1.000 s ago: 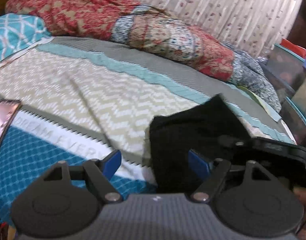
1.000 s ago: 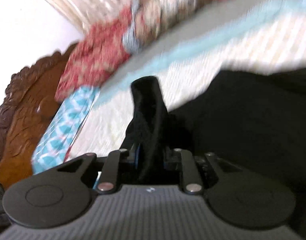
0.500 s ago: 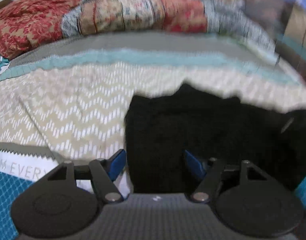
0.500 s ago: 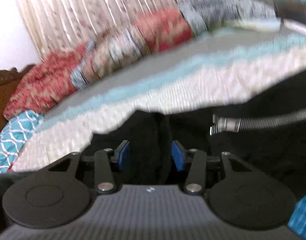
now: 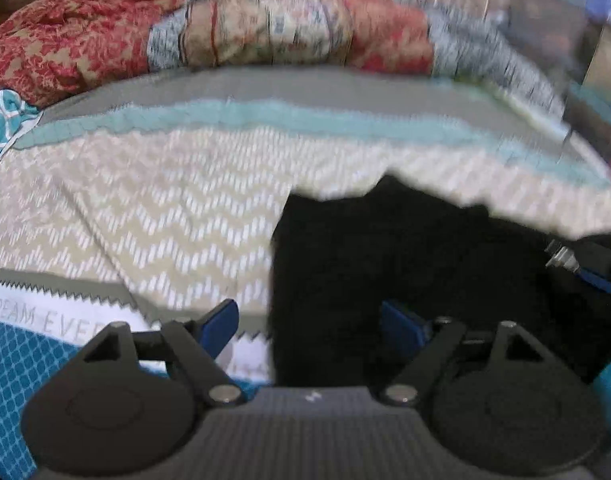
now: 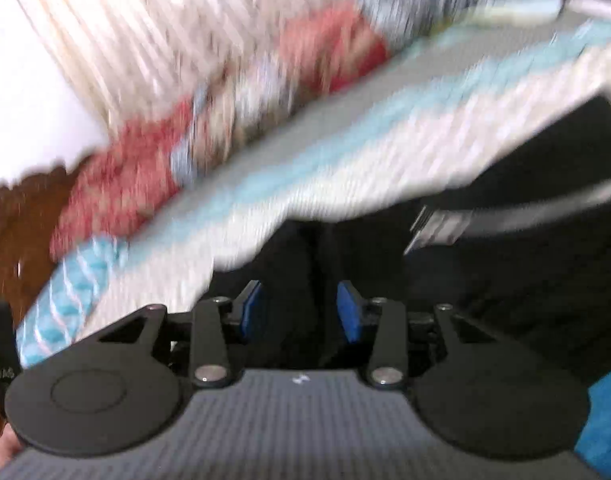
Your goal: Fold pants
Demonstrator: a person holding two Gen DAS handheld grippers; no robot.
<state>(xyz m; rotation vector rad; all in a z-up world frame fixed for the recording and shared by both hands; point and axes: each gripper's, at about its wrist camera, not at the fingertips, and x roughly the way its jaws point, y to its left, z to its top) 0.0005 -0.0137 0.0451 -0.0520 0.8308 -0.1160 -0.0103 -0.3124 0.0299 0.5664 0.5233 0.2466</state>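
Now two tongs work over one pair of black pants on the bed: left tongs just widened, straddling its edge; right tongs narrower, just closing slightly, a fold between, pads apart. One rumpled quilt lies behind.

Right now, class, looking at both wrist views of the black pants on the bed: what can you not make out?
- Left wrist view: the pants run off behind the left gripper; near edge hidden.
- Right wrist view: motion blur smears the quilt; pattern unreadable.
- Right gripper: dark cloth between the jaws; contact unclear.
- Printed words on the bedsheet: cut off.
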